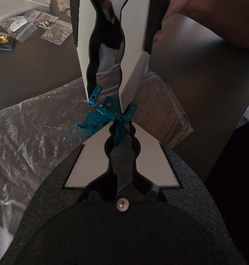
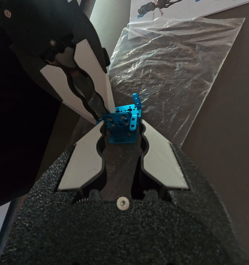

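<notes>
Surface: a dark brown counter [image 2: 228,114] in dim light carried everything; a pale wall or panel stood behind it in the right wrist view.

Blue bracket assembly: a piece built of perforated blue metal plates and angle tabs joined by small screws [image 1: 106,113] was held up off the counter, between the two grippers and over a plastic bag.

Left gripper: its fingers [image 1: 121,123] were nearly closed, pinching a lower plate edge of the assembly. In the right wrist view it came in from the upper left and met the piece at its left edge [image 2: 100,119].

Right gripper: its fingers [image 2: 121,124] stood partly open, one on either side of the assembly. In the left wrist view their tips [image 1: 106,104] touched the bent end tabs, so it seemed to clamp the piece across its width. Judged from this, the two grips at different places steadied the piece in the air.

Large clear bag: a crinkled plastic bag [image 1: 27,136] lay flat under the assembly; whether it held anything I could not tell.

Small zip bags: several clear bags of little metal hardware [image 1: 49,23], some with white labels, lay at the far left of the counter, well apart from the grippers.

Printed sheet: a white page with a coloured diagram [image 2: 156,10] lay at the far edge, partly under the large bag.

Hand: part of a person's hand [image 1: 178,12] showed behind the right gripper.
</notes>
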Motion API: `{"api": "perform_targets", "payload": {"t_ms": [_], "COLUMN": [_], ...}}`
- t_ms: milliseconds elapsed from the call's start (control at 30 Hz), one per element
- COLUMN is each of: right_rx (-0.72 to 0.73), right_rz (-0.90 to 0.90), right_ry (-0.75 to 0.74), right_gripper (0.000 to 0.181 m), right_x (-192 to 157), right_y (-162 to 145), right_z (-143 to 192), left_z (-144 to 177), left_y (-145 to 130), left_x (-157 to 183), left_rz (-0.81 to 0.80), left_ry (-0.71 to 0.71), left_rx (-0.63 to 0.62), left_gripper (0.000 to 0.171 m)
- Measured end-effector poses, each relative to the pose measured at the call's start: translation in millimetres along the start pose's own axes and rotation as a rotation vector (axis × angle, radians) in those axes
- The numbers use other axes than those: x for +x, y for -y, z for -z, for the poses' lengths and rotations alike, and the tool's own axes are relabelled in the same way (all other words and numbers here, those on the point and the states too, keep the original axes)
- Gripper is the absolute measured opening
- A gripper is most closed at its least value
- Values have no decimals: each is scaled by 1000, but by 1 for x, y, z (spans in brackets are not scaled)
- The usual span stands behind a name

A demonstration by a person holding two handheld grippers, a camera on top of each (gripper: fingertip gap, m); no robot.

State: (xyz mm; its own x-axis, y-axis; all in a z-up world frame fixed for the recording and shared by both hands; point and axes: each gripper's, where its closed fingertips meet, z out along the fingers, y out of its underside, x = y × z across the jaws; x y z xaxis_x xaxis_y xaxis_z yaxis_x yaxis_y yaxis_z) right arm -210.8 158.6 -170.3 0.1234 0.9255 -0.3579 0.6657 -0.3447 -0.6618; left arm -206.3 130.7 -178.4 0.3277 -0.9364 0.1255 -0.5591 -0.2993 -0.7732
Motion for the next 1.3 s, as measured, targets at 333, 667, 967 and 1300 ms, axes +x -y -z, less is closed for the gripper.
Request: {"api": "perform_targets", "payload": {"t_ms": [333,667,967,1300], "right_rx": [4,35,17,30], "right_rz": [-54,-132,-98,-131], "right_ry": [-9,43,33,92], "right_gripper": [45,32,44,52], "right_x": [2,6,1,-4], "right_y": [3,3,3,4], "right_z": [-2,0,-2,0], "left_z": [1,0,0,1], "left_y": [0,0,0,-1], "left_x": [-1,1,1,2], "left_rz": [-6,-10,-11,-8], "left_ry": [9,3,-2,-3], "left_rx": [-2,-4,-4,-2], "left_gripper": [18,19,18,19]}}
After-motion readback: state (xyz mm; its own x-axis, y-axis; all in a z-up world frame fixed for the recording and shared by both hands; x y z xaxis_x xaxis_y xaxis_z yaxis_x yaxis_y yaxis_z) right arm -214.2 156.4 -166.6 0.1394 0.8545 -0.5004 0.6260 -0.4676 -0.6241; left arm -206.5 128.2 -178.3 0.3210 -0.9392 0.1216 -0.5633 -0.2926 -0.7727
